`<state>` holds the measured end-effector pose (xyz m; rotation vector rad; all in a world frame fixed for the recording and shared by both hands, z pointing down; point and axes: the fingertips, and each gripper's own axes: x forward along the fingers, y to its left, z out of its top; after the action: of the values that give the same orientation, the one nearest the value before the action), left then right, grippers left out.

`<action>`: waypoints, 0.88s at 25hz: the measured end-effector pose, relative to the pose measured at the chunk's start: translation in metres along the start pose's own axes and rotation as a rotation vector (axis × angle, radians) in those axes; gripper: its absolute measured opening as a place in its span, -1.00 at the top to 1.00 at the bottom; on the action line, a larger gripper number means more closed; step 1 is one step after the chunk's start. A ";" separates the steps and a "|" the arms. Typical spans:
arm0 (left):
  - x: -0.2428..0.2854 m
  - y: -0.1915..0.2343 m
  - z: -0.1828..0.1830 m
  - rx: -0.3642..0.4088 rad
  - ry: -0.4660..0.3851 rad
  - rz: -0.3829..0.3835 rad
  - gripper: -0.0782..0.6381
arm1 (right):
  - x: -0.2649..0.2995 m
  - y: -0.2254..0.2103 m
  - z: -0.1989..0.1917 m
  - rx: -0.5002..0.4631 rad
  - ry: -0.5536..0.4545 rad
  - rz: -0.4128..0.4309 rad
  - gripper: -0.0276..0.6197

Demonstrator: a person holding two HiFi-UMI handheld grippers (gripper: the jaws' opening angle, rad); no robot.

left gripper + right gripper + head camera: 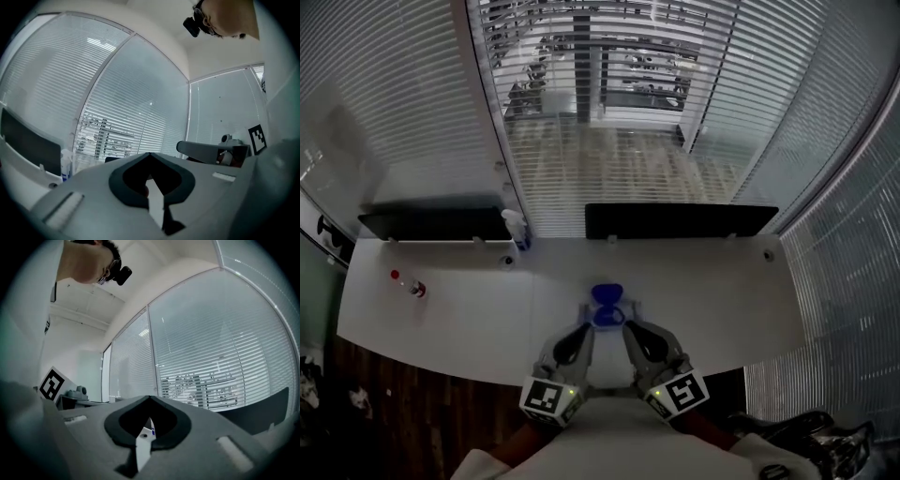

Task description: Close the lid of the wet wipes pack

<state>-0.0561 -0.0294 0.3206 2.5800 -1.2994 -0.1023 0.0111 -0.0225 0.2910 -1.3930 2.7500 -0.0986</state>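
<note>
The wet wipes pack [607, 343] lies white on the white table [487, 319], near its front edge. Its blue lid [607, 293] stands raised at the pack's far end. Both grippers point level toward it, one along each side of the pack. My left gripper [590, 325] [150, 154] has its jaws meeting at the tips, with nothing between them. My right gripper [628, 324] [150, 397] is shut the same way and holds nothing. A sliver of white with a blue spot [151, 430] shows through the right gripper's jaw gap.
A spray bottle [516, 228] stands at the table's back. A small red-capped bottle [414, 287] lies at the left. Two dark screens [438, 223] [680, 220] line the far edge, with blinds behind them. The front table edge runs just under the grippers.
</note>
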 end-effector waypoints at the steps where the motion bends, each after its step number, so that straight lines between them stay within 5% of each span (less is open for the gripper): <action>1: 0.002 -0.001 0.002 0.002 0.001 0.001 0.77 | 0.000 -0.003 0.002 -0.006 -0.002 -0.003 0.91; 10: 0.026 -0.017 0.000 -0.004 -0.005 -0.007 0.77 | -0.005 -0.029 0.010 -0.053 -0.022 -0.033 0.91; 22: 0.050 -0.003 -0.003 0.084 0.001 0.030 0.77 | 0.006 -0.059 0.003 -0.100 0.011 -0.006 0.91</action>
<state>-0.0230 -0.0675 0.3257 2.6285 -1.3696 -0.0418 0.0554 -0.0624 0.2925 -1.4280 2.7963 0.0316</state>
